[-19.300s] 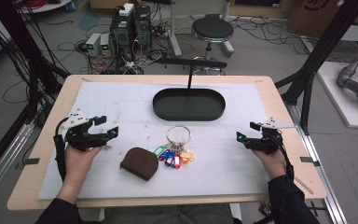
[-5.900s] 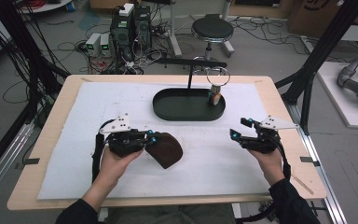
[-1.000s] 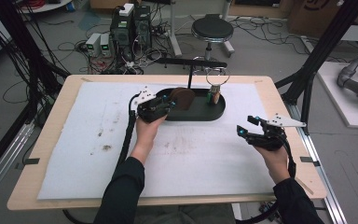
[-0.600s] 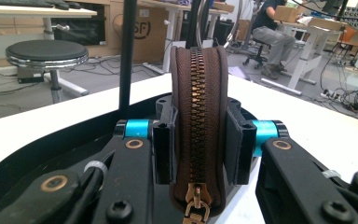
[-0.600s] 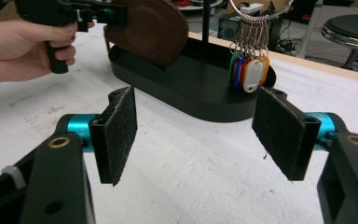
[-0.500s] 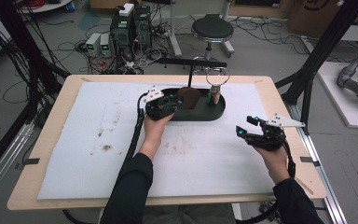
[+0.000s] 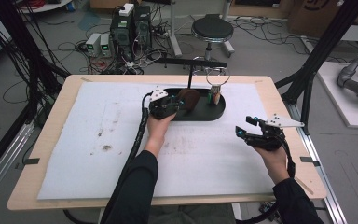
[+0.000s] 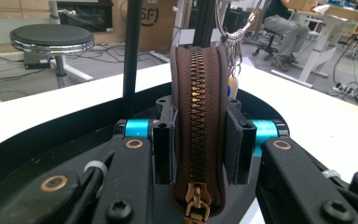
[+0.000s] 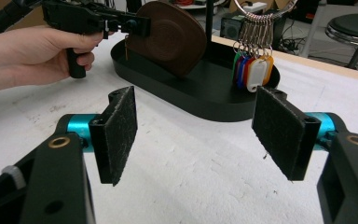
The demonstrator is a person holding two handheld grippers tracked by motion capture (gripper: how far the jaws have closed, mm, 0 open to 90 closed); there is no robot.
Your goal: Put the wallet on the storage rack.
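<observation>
One brown zip pouch [image 8: 198,116] is pinched upright in the left claw [image 8: 198,144] over one black oval tray [image 7: 216,112] near the surface's far edge; one key bunch [image 9: 251,70] hangs there. The right claw [image 9: 205,126] is spread, empty.

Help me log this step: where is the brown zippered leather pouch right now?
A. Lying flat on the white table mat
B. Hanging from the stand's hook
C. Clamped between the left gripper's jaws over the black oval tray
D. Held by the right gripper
C: the left gripper pads press both sides of the brown zippered leather pouch above the black oval tray.
</observation>
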